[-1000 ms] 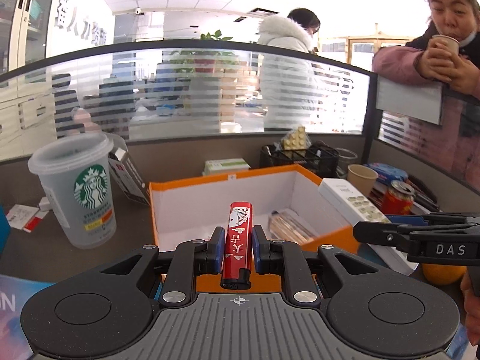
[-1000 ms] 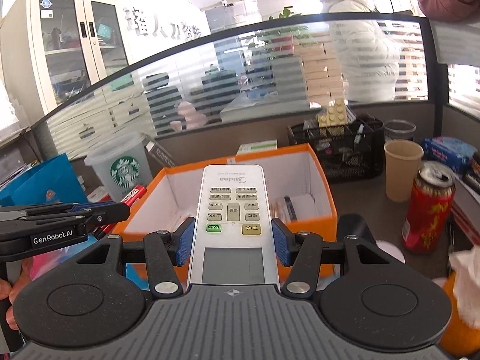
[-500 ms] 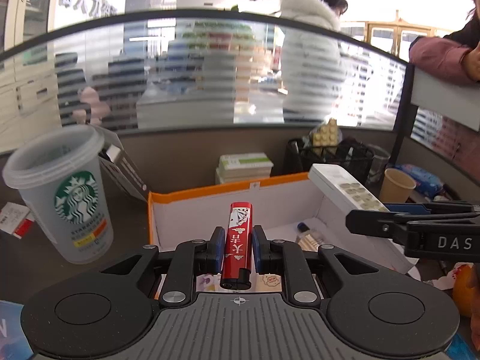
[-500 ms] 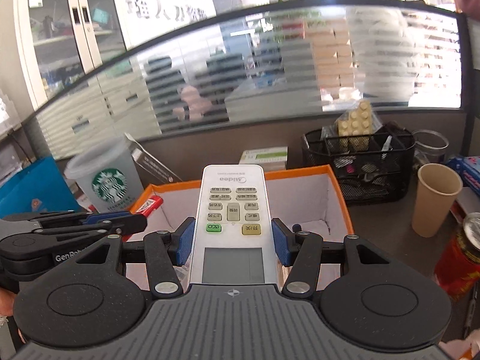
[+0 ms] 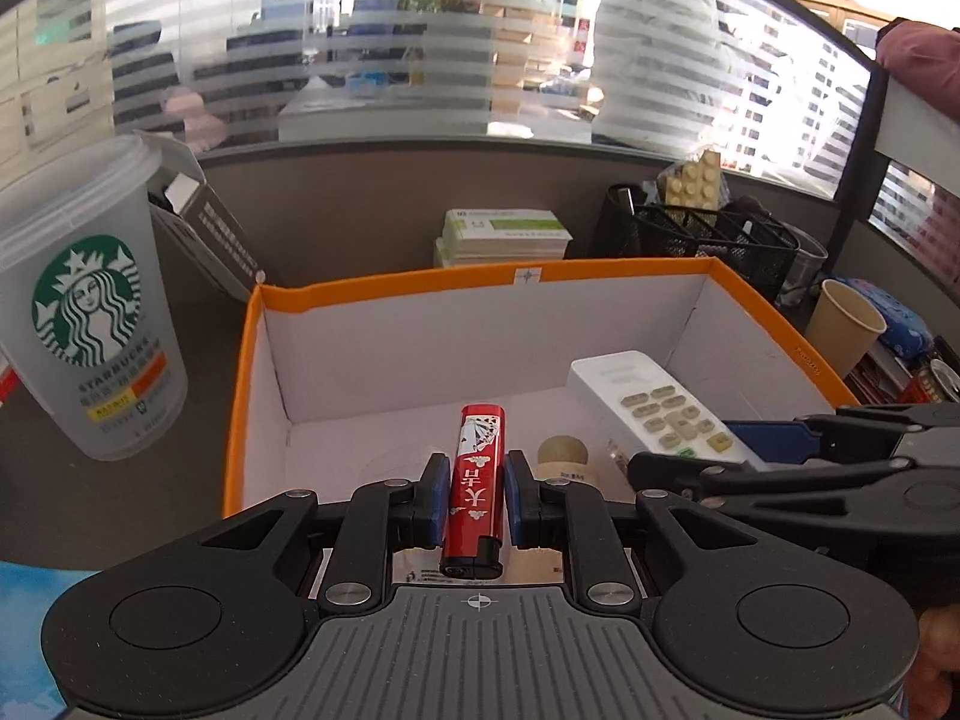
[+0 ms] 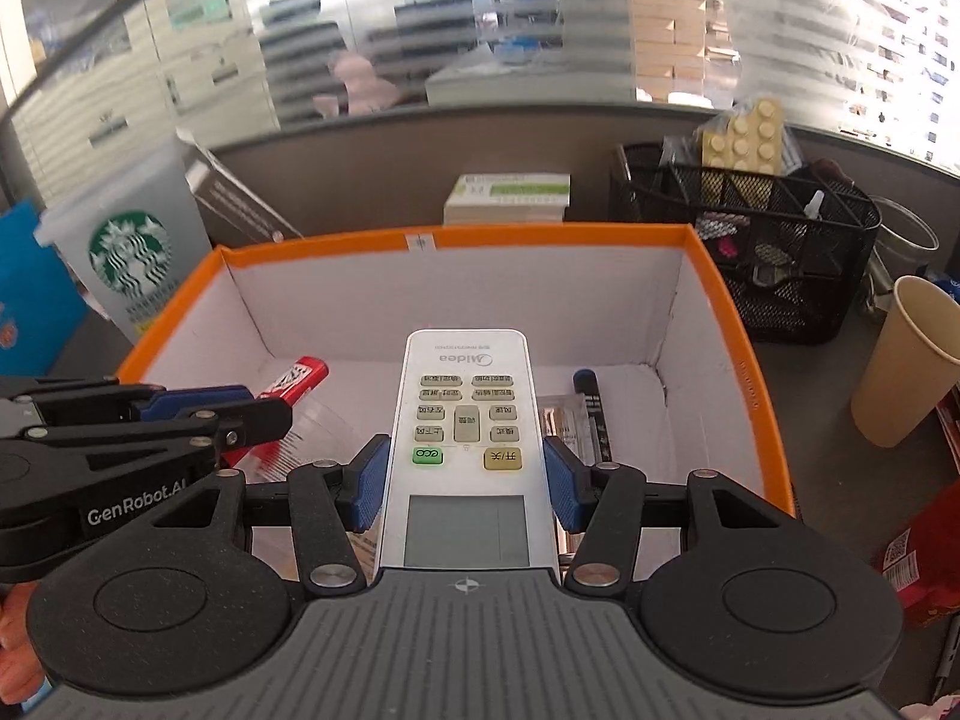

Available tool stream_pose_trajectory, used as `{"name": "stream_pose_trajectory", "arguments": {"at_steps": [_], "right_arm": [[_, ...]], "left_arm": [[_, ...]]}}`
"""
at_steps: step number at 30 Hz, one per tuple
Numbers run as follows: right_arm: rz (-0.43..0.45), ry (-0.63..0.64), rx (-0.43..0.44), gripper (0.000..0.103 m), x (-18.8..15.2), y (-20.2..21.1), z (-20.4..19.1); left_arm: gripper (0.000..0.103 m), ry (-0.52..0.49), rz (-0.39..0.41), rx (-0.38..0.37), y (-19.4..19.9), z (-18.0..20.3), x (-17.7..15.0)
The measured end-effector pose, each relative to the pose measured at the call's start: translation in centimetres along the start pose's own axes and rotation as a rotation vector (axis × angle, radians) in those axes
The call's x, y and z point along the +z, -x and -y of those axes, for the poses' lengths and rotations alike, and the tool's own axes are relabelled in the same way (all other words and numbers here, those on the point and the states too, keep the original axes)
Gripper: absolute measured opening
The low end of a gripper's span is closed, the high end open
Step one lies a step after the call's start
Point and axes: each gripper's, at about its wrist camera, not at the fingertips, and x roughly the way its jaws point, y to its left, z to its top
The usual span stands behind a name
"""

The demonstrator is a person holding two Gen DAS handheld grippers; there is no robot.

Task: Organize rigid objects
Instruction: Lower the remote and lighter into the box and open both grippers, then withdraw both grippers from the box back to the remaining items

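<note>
1. Two grippers hung over the open orange box (image 5: 804, 354), side by side, each tilted down into its white interior.
2. In the left wrist view, the left gripper (image 5: 477, 492) was narrowed almost fully, its blue pads (image 5: 435, 495) pressed on either side of a red lighter (image 5: 477, 480). The lighter lay lengthwise along the fingers – black cap end toward the camera, far end sticking out beyond the fingertips above the box floor.
3. In the right wrist view, the right gripper (image 6: 465, 477) stood about half spread, its blue pads (image 6: 369, 480) clamped on the long edges of a white remote control (image 6: 465, 420). The remote ran lengthwise between the fingers, buttons up, its far end reaching out over the middle of the box.
4. The left gripper held the lighter just left of the remote; from the right wrist view the lighter's red tip (image 6: 300, 378) showed beyond the other tool's fingers, near the left wall of the box.
5. On the box floor lay a round-topped wooden piece (image 5: 561, 456) just right of the lighter, and a dark pen-like item with a clear packet (image 6: 576, 420) just right of the remote.
6. Outside the box stood a plastic Starbucks cup (image 5: 90, 312) at left, a black mesh organizer (image 6: 762, 240) behind right, and a paper cup (image 6: 900, 360) at far right – all apart from both tools.
</note>
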Motion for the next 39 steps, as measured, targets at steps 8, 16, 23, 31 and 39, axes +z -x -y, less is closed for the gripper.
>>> {"name": "stream_pose_trajectory", "arguments": {"at_steps": [8, 16, 23, 31, 39], "right_arm": [[-0.039, 0.063, -0.067, 0.05, 0.2, -0.9, -0.1], [-0.074, 0.123, -0.127, 0.051, 0.4, -1.8, -0.1], [-0.11, 0.157, -0.14, 0.051, 0.4, -2.3, -0.4], [-0.124, 0.171, -0.158, 0.052, 0.4, -2.6, -0.7], [-0.107, 0.154, -0.152, 0.059, 0.1, -2.0, -0.1]], "left_arm": [[0.017, 0.018, -0.059, 0.003, -2.0, 0.5, -0.1], [0.017, 0.002, -0.056, 0.035, -2.4, 1.6, -0.3], [0.017, -0.017, -0.031, 0.07, -2.2, 2.2, -0.5], [0.018, -0.02, -0.038, 0.071, -2.4, 2.2, -0.7], [0.028, 0.0, -0.042, 0.072, -2.4, 1.7, -1.0]]}}
